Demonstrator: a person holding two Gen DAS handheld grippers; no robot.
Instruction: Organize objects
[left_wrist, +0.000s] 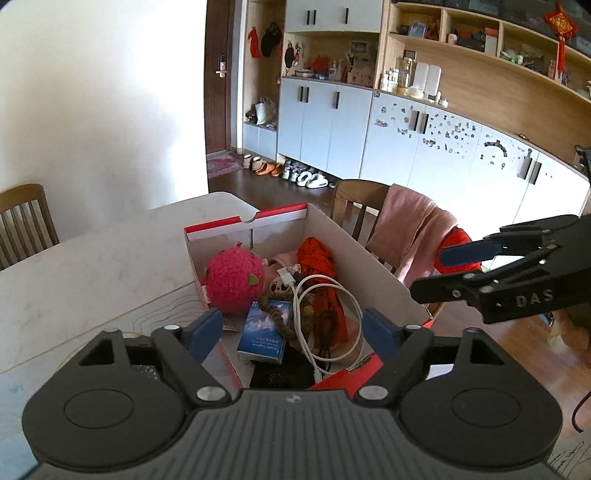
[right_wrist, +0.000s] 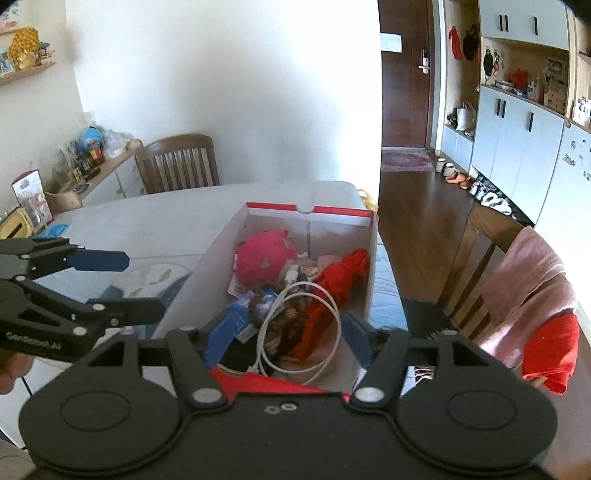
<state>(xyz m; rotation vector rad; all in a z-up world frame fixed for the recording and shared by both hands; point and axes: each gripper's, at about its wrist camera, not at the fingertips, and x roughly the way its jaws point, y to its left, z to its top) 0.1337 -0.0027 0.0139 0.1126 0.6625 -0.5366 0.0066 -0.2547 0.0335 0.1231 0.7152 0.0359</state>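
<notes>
While both tools hover above the box (left_wrist: 369, 273), their jaws stand spread and hold nothing. The left tool (left_wrist: 291, 328) and the right tool (right_wrist: 284, 332) each frame the near end of the box from above. The box rests on the tabletop (left_wrist: 92, 258) at its edge. Inside lie a pink plush (left_wrist: 232, 280), a red cloth (left_wrist: 317, 258), a white cable (left_wrist: 325, 317) and a blue pack (left_wrist: 264, 332).

- R gripper (right_wrist: 286, 334) spread wide, empty, above near end of cardboard box (right_wrist: 372, 258) on table (right_wrist: 147, 221);
- box holds pink plush (right_wrist: 264, 256), red cloth (right_wrist: 343, 273), white cable (right_wrist: 295, 325), blue packet (right_wrist: 236, 317);
- L gripper (right_wrist: 122, 284) at left, also spread, over table.
</notes>
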